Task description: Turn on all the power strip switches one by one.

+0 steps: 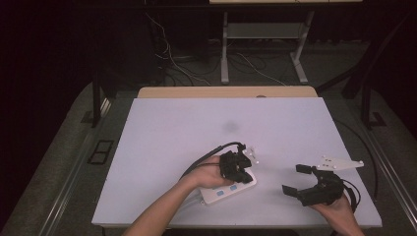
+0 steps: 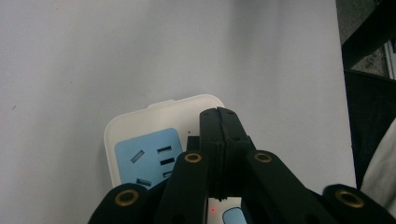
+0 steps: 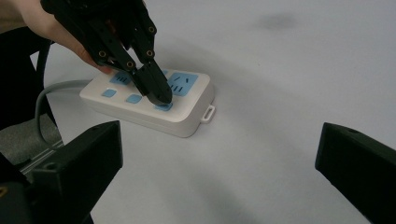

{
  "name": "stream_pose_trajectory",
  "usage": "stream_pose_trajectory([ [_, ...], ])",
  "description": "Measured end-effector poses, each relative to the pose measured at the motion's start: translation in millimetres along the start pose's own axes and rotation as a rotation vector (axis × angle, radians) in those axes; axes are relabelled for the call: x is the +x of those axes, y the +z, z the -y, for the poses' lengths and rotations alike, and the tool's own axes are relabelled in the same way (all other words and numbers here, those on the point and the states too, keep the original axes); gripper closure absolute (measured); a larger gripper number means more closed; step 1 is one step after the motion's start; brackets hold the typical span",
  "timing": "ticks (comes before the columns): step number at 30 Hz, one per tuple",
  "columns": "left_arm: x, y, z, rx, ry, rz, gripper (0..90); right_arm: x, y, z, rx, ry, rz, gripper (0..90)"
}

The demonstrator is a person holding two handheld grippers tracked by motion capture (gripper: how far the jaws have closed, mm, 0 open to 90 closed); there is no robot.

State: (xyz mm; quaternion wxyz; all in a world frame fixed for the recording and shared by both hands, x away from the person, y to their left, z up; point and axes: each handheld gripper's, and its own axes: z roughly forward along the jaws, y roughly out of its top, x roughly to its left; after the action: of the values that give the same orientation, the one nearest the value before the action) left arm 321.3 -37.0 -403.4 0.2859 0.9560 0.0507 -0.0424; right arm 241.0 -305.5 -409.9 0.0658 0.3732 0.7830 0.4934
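- White power strip (image 1: 227,190) lying flat near the front edge of the white table (image 1: 172,132), left of centre in the high view, grey cord (image 3: 49,91) trailing off toward the person's side.
- Blue sockets and a row of small blue switch buttons (image 3: 134,99) on its top face.
- Left gripper (image 1: 244,169) lowered onto the strip, jaws clenched together with nothing between them, tips pressed on the blue button (image 3: 163,107) nearest the strip's far end.
- Seen in the left gripper view: the two black jaws flush against each other above a blue socket (image 2: 148,158), a small red light (image 2: 212,210) glowing beside a button.
- Right gripper (image 1: 298,180) held to the right of the strip, well apart from it, jaws spread wide and empty.
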Motion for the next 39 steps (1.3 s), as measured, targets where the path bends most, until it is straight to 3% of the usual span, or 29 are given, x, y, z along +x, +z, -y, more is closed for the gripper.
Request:
stream_pose_trajectory([
  [12, 5.0, 6.3, -2.1, -0.009, -0.044, 0.031, 89.6, 0.4, -2.6, 0.2, -0.014, 0.005, 0.006, 0.6],
  [18, 1.5, 6.3, -1.7, -0.012, -0.031, 0.009, 89.8, -0.3, -3.7, 0.7, -0.020, 0.007, 0.007, 0.5],
  [25, 2.3, 6.1, 8.5, -0.070, -0.071, 0.011, 89.9, 1.1, -5.3, 0.4, -0.027, 0.002, 0.008, 0.6],
  [30, 1.5, 6.0, 7.0, -0.065, -0.070, 0.005, 89.7, 1.3, -4.4, 0.3, -0.026, 0.001, 0.008, 0.5],
  [35, -0.2, 5.5, 2.1, -0.039, -0.037, -0.032, 89.4, 0.2, -2.5, 0.1, -0.020, 0.001, 0.006, 0.5],
  [39, 1.3, 2.8, 2.7, -0.043, -0.036, -0.030, 89.3, -0.9, -1.8, 0.3, -0.015, 0.004, 0.005, 0.5],
])
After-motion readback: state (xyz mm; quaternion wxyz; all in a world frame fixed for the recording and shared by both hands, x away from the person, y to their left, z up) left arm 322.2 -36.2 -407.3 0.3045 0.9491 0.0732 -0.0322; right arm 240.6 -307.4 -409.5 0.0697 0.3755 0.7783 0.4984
